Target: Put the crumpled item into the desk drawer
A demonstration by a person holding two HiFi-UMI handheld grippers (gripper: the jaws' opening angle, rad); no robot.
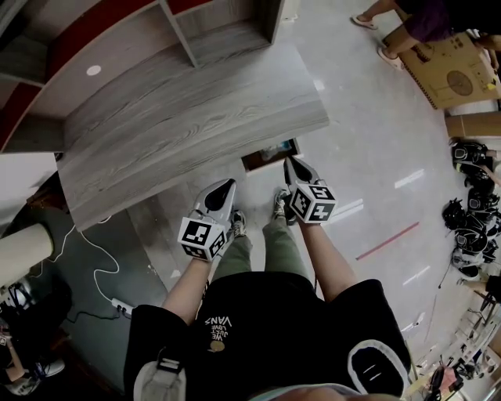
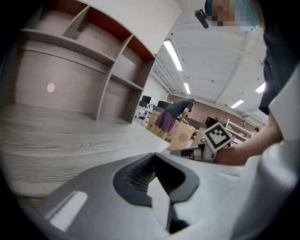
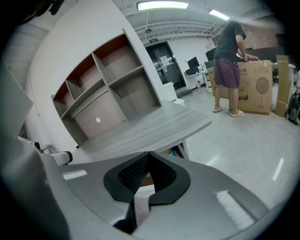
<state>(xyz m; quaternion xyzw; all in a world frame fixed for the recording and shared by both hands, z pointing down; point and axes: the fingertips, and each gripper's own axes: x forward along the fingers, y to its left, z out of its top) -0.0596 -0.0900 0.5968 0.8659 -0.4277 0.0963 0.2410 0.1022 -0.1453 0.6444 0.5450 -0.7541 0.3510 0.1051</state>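
Observation:
The grey wood desk (image 1: 196, 117) stands in front of me. Under its front edge a brown drawer (image 1: 270, 155) sticks out a little, with something bluish inside that I cannot make out. I see no crumpled item clearly in any view. My left gripper (image 1: 228, 186) hangs below the desk's front edge, its jaws (image 2: 153, 155) shut with nothing between them. Just right of the drawer my right gripper (image 1: 290, 162) is shut too, and its jaws (image 3: 149, 153) are empty. The drawer (image 3: 174, 152) shows just past the tips in the right gripper view.
A shelf unit (image 1: 227, 31) rises at the back of the desk. A person (image 1: 415, 23) bends over a cardboard box (image 1: 454, 70) at the far right. Black gear (image 1: 470, 227) is heaped at the right edge. A power strip and cable (image 1: 119, 305) lie on the floor at left.

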